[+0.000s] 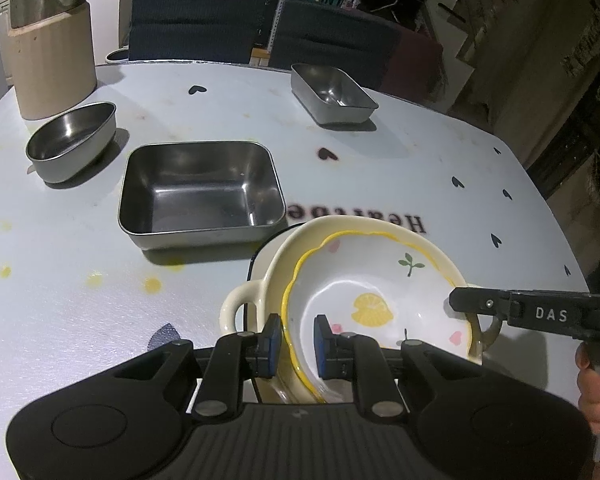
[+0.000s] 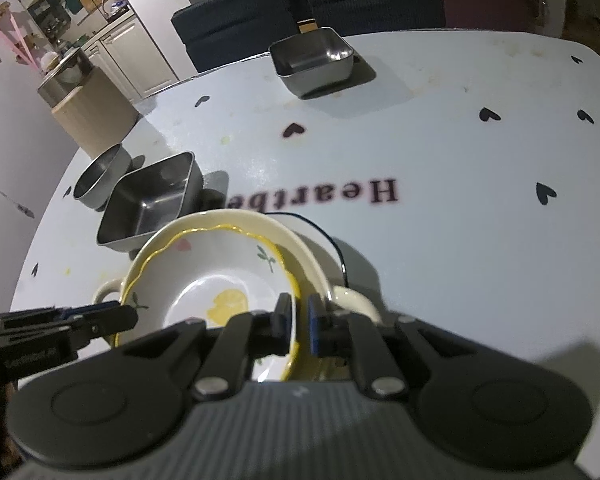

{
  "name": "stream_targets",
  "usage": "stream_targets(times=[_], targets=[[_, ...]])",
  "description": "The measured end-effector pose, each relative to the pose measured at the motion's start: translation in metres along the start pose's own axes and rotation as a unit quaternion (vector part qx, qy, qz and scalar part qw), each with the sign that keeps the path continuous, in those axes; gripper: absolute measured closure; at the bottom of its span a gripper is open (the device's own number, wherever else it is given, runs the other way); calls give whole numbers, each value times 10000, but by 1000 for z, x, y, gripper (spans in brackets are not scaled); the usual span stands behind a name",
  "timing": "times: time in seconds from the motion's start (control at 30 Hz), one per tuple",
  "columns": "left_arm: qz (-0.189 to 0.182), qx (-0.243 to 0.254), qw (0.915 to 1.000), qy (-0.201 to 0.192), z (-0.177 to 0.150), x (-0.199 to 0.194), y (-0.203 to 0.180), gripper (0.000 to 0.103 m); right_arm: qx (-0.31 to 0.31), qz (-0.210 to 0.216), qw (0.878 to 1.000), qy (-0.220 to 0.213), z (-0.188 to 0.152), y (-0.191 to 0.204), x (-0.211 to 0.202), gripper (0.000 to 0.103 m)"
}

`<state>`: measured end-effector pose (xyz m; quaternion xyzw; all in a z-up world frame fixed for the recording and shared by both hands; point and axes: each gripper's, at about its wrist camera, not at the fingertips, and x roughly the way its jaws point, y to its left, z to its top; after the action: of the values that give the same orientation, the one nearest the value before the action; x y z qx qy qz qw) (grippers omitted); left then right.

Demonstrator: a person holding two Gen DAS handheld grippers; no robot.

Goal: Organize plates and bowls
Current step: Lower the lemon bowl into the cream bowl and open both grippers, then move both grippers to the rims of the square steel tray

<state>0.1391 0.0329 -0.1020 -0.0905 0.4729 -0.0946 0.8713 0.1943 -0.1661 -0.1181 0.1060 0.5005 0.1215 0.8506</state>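
A white bowl with a wavy yellow rim and a lemon print (image 1: 372,280) (image 2: 220,272) sits nested in a cream two-handled bowl (image 1: 240,304) (image 2: 304,256). Both rest on a dark-rimmed plate (image 1: 268,248) (image 2: 320,236). My left gripper (image 1: 297,340) is shut on the near-left rim of the lemon bowl; in the right wrist view its tip (image 2: 128,314) reaches in from the left. My right gripper (image 2: 299,322) straddles the bowl's right rim, with a slim gap showing at the outer pad. It enters the left wrist view from the right (image 1: 460,304).
On the heart-print table (image 1: 420,152) stand a square steel tray (image 1: 200,192) just behind the stack, an oval steel bowl (image 1: 68,140) at the left and a small steel box (image 1: 332,96) at the back. A beige canister (image 1: 48,52) and dark chairs (image 1: 196,24) line the far edge.
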Motion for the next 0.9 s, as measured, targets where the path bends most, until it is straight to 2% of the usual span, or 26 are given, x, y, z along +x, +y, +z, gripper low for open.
stream_targets(times=[0.1, 0.17, 0.33, 0.37, 0.43, 0.63, 0.7, 0.77, 0.83, 0.9], targets=[[-27, 9, 10000, -11, -1, -4, -1, 83, -85, 38, 10000, -22, -2, 2, -5, 87], [-62, 0, 10000, -28, -2, -7, -2, 82, -155, 64, 9998, -46, -5, 3, -9, 77], [-34, 108, 9998, -178, -4, -16, -5, 47, -316, 74, 9993, -201, -11, 6, -23, 47], [-46, 115, 9997, -211, -4, -18, -5, 44, -337, 82, 9991, -238, -12, 7, -25, 42], [-62, 93, 9995, -278, -4, -21, -3, 30, -383, 102, 9987, -322, -14, 7, -30, 36], [134, -50, 9978, -642, 2, -34, 11, 6, -402, 57, 9976, -569, -15, 5, -38, 23], [231, -120, 9965, -791, 6, -39, 18, 2, -413, 39, 9971, -638, -13, 6, -39, 12], [330, -211, 9948, -944, 10, -43, 28, 0, -419, 27, 9962, -765, -11, 7, -41, 6], [408, -336, 9930, -1054, 14, -46, 40, 0, -427, 5, 9948, -922, -6, 8, -39, 0], [447, -460, 9920, -1083, 19, -46, 52, 0, -372, -44, 9938, -1047, 0, 9, -37, 0]])
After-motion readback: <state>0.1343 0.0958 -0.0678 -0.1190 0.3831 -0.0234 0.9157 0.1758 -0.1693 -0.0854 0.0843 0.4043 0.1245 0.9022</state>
